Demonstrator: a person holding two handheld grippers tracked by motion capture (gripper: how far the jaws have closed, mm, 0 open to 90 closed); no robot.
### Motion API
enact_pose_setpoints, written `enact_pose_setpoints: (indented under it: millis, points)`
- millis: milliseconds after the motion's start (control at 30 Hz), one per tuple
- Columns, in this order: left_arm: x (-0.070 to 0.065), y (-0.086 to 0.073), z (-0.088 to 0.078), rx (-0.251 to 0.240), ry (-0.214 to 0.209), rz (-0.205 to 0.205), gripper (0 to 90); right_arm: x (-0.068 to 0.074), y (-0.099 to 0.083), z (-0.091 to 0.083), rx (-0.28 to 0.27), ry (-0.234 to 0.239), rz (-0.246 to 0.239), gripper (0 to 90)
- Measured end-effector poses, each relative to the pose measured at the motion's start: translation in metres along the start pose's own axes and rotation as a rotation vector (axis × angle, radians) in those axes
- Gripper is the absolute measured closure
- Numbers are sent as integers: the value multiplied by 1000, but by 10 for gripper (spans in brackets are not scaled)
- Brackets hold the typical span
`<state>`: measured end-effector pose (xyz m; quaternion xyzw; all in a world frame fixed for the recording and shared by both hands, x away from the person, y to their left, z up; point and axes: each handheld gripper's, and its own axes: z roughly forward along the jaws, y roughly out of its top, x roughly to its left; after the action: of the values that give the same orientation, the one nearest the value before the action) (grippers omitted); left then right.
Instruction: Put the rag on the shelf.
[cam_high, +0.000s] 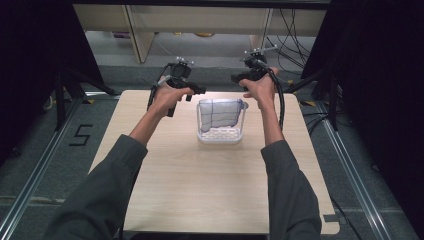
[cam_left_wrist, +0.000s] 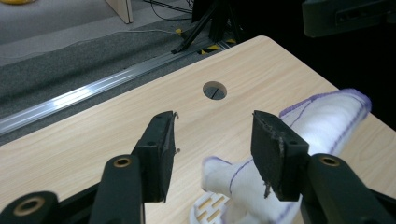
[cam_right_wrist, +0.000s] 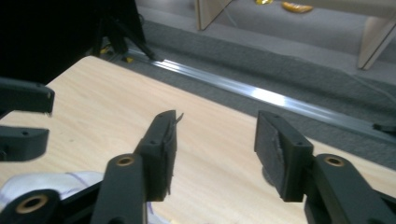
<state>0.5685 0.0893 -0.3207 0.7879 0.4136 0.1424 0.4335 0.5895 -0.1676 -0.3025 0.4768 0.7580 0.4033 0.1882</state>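
Note:
A clear-walled white basket (cam_high: 202, 131) stands in the far middle of the table. A white cloth with purple stitching (cam_high: 220, 114) hangs in it and over its rim. My left gripper (cam_high: 196, 91) hovers just left of the basket's far rim, and my right gripper (cam_high: 236, 78) just beyond its right corner. In the left gripper view the jaws stand open (cam_left_wrist: 212, 126) with nothing between them; the cloth (cam_left_wrist: 322, 116) and the basket's slotted base (cam_left_wrist: 208, 207) lie below. My right gripper (cam_right_wrist: 215, 126) is open over bare table, with the cloth (cam_right_wrist: 60, 183) at the lower left.
The wooden table (cam_high: 210, 190) has a round cable hole (cam_left_wrist: 215, 90) near its far edge. Black stands (cam_high: 62, 85), cables (cam_high: 295, 40) and a metal floor rail (cam_right_wrist: 261, 95) surround the table. The other gripper (cam_right_wrist: 23, 121) shows at the left of the right gripper view.

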Motion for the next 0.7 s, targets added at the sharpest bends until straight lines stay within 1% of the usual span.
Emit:
enact_pose_setpoints:
  millis: [33,67,100,200,233,267,300,333,367,400,433,500,533,567,600,700]
  points:
    - [0,-1,-3,-2,-6,1,475,0,-2,-1,9,13,-1,465]
    - [0,-2,-6,-7,-12,-3,462,0,-5,-2,9,14,0,464]
    - [-1,-4,-9,-11,-21,-10,444,-2,-7,-3,-6,21,-13,456]
    - [-2,-9,-17,-17,-56,-18,386,-3,-12,-9,-12,49,-5,433]
    - [-2,-9,-17,-17,-56,-18,368,-4,-14,-10,-17,53,-16,427]
    - [-4,-16,-22,-19,-81,-15,352,-4,-15,-13,-16,53,-10,419]
    - [-4,-19,-24,-15,-92,-14,343,-4,-18,-16,-20,55,-9,412]
    - [-3,-23,-25,-16,-102,-20,336,-6,-19,-19,-22,68,-8,407]
    - [-3,-27,-27,-24,-107,-31,331,-6,-22,-22,-23,75,4,400]
    - [-2,-30,-29,-14,-111,-15,330,-7,-24,-25,-32,76,-6,397]
    - [-2,-34,-30,-11,-110,-11,328,-7,-26,-28,-34,84,-5,390]
    - [-3,-40,-33,-20,-111,-14,312,-8,-31,-33,-42,89,-16,380]
    - [-3,-43,-35,-10,-115,3,304,-7,-34,-36,-42,92,-17,372]
    - [-4,-46,-36,-17,-122,-5,293,-7,-36,-39,-45,97,-29,367]
    - [-4,-49,-37,-19,-127,-8,281,-7,-39,-41,-52,112,-19,364]
    - [-4,-58,-40,-19,-136,-15,266,-4,-48,-49,-68,131,-24,356]
